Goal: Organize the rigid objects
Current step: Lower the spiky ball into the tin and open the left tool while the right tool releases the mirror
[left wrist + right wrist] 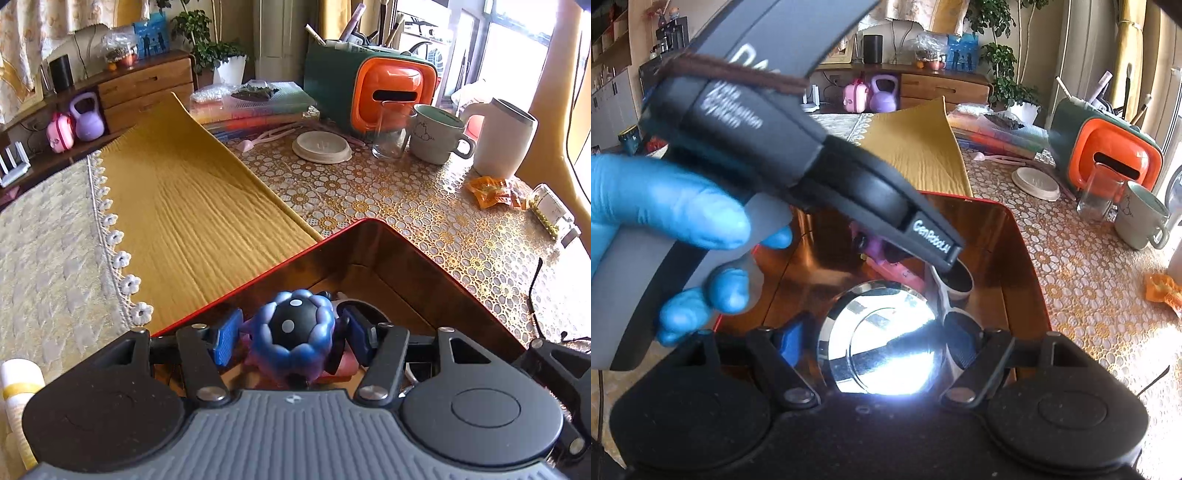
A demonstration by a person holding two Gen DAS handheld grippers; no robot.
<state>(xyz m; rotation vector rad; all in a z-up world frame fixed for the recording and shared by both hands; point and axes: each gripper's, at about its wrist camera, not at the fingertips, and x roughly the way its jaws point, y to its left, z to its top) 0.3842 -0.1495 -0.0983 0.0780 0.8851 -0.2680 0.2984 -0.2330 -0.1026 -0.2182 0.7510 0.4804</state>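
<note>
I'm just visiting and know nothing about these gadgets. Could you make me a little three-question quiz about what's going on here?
1. True or false: the left gripper has a blue-and-black knobbly toy between its fingers.
2. What does the right gripper have between its fingers? A) a glass B) a shiny metal lid C) a mug
3. Fill in: both grippers hang over a ____-rimmed box.

Key: 1 true; 2 B; 3 red.
</note>
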